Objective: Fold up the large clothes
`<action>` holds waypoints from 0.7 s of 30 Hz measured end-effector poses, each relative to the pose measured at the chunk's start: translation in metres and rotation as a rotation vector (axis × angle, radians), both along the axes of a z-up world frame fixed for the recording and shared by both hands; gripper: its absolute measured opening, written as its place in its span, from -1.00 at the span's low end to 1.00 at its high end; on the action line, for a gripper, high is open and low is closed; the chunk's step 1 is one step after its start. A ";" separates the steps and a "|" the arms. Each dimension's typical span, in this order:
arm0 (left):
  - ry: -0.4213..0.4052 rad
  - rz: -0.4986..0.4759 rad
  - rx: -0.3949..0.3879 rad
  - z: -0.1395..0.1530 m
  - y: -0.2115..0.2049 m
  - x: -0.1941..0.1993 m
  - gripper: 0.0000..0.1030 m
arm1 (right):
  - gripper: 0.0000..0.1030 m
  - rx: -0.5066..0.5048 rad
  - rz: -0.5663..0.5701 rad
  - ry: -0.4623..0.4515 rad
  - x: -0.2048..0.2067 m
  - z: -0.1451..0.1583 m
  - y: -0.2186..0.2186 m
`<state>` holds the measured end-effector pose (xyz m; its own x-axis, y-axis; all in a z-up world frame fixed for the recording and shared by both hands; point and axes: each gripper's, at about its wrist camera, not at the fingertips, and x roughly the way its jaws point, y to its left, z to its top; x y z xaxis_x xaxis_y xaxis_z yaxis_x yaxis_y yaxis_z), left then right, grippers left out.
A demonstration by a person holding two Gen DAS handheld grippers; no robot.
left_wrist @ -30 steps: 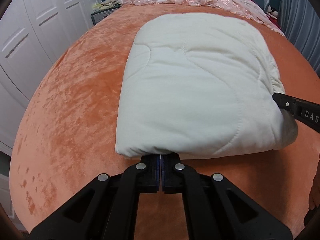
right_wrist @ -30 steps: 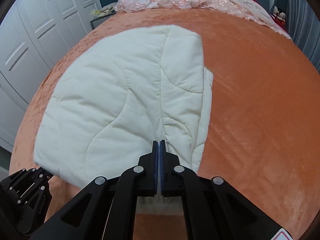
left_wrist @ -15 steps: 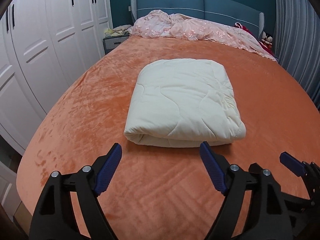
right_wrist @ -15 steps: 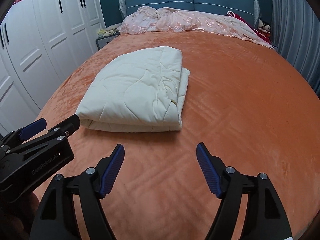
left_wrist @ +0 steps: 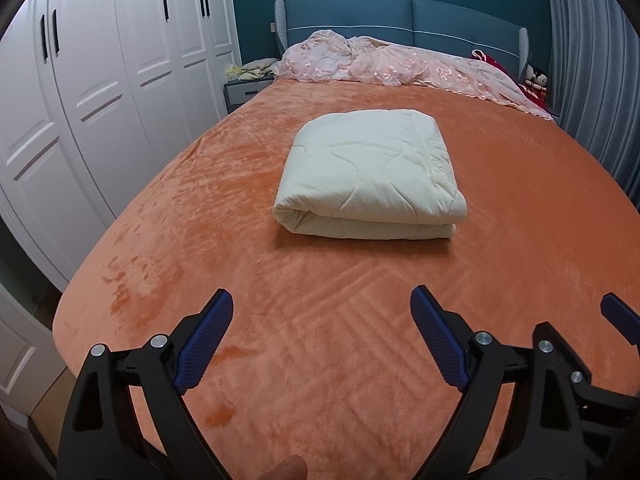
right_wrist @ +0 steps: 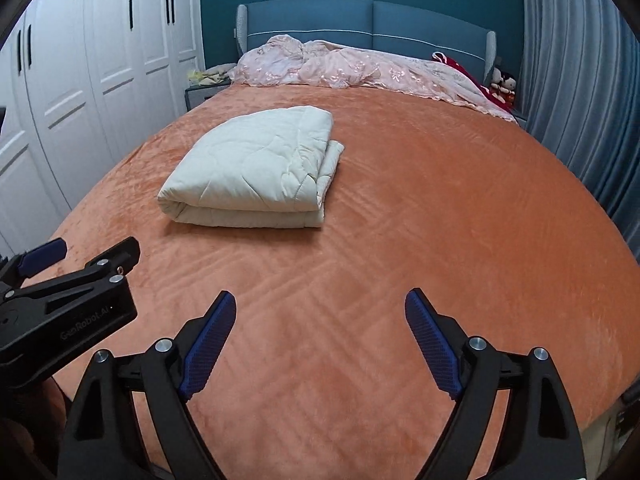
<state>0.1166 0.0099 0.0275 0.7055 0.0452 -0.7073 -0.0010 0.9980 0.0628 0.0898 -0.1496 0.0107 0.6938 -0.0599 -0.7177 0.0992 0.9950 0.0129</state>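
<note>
A cream quilted cover (left_wrist: 370, 172) lies folded into a thick rectangle on the orange bedspread (left_wrist: 320, 320); the right wrist view shows the same folded cover (right_wrist: 256, 172) left of centre. My left gripper (left_wrist: 322, 320) hangs well back from it over the foot of the bed, its jaws still opening and nothing between them. My right gripper (right_wrist: 320, 316) is likewise back from the cover, jaws opening and empty. The left gripper also shows at the left edge of the right wrist view.
A crumpled pink lace cover (left_wrist: 400, 68) lies along the blue headboard (left_wrist: 400, 12). White wardrobe doors (left_wrist: 100, 100) line the left side, a nightstand (left_wrist: 244, 92) stands beside them, and grey curtains (left_wrist: 592, 60) hang on the right. Wood floor shows below the bed's left corner.
Both grippers were shut on the near edge of the cream cover; they let go, opened wide and drew back and up, leaving the folded cover on the bed.
</note>
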 end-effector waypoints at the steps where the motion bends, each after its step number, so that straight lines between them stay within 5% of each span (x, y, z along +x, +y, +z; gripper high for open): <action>1: 0.006 0.006 0.001 -0.001 0.002 -0.003 0.70 | 0.64 0.025 -0.006 0.002 -0.004 0.000 -0.002; 21: 0.027 0.047 0.020 -0.010 0.015 -0.042 0.70 | 0.63 0.043 0.049 0.009 -0.030 0.000 0.024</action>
